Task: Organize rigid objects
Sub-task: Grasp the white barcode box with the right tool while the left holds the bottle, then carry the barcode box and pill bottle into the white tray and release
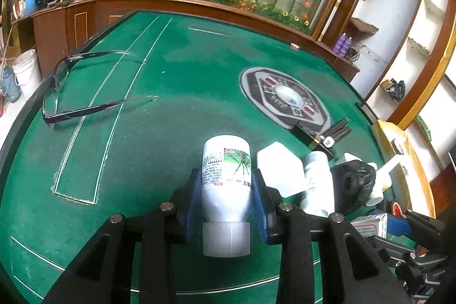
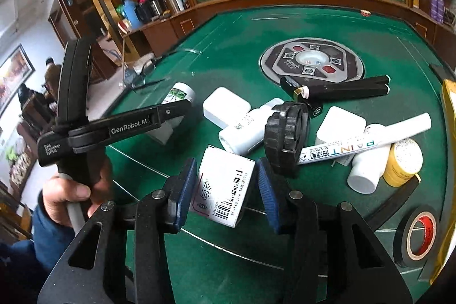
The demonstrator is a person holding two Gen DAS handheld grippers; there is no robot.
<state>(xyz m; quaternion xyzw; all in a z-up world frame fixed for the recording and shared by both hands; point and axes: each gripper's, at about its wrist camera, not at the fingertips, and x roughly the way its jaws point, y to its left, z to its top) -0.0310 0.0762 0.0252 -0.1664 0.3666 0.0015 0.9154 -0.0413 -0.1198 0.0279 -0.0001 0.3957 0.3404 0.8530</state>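
My left gripper is shut on a white bottle with a green printed label, its cap towards the camera, just above the green felt table. In the right wrist view the same bottle shows past the left gripper's black fingers, held by a person's hand. My right gripper has its blue pads against the sides of a white barcode box, low over the felt. That box also appears at the lower right of the left wrist view.
Beyond the box lie a black ribbed wheel, white bottles, white blocks, a paint marker and a yellow-capped jar. Glasses lie far left, a tape roll near right, a round control panel mid-table.
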